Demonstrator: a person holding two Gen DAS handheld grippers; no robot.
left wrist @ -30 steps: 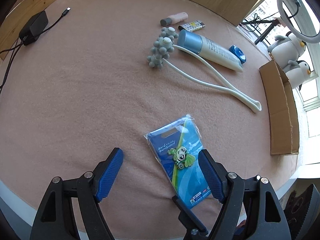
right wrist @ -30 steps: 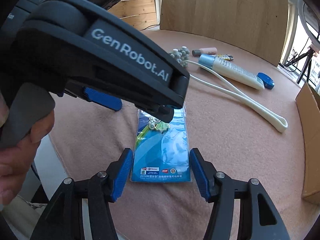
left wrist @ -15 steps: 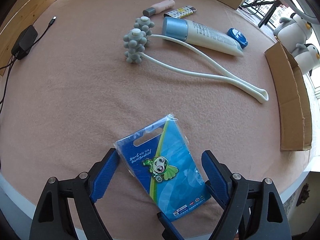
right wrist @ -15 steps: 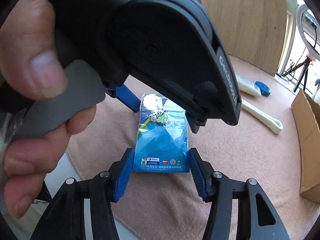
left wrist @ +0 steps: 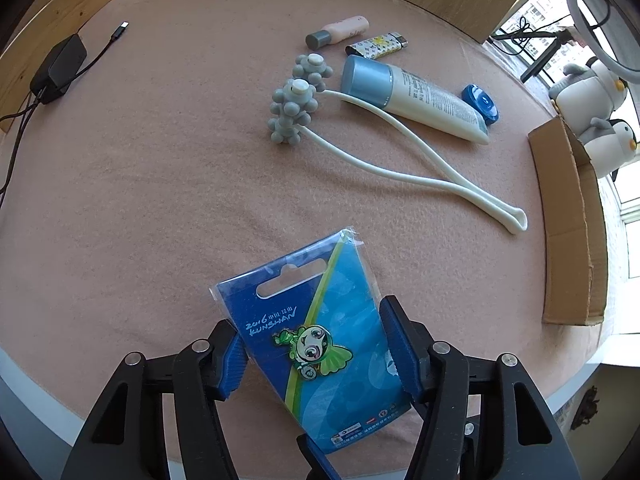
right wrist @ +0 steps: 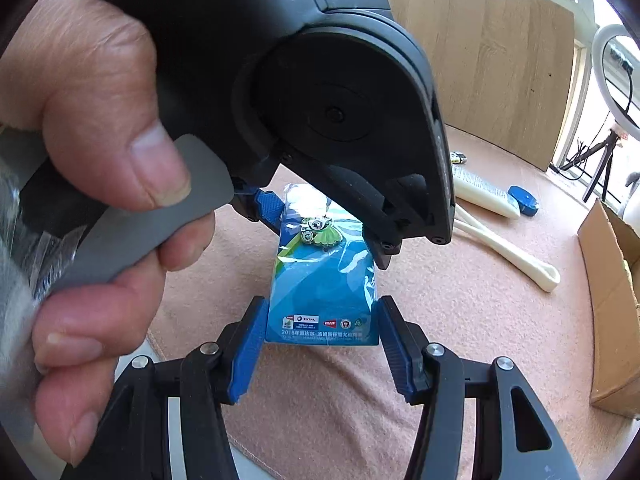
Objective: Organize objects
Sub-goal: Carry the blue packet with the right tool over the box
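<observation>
Blue pin card (left wrist: 320, 344) in clear wrap, green cartoon badge on front, squeezed by left gripper (left wrist: 316, 354) near table (left wrist: 140, 200) edge. Right gripper (right wrist: 320, 344) wide around card's bottom edge; touching or not, cannot tell. Farther off: white massager (left wrist: 392, 152), cream tube (left wrist: 420, 98), cardboard box (left wrist: 568, 220).

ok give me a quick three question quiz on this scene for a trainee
1. True or false: the pin badge card lies in the cardboard box.
2. Fill the gap: the lighter lies between the pink bottle and the blue-capped ____.
3. The left gripper has its fingers: A on the card's two side edges, B around the lighter, C shut on nothing.

Key: 1 false; 2 tube; 3 A.
</observation>
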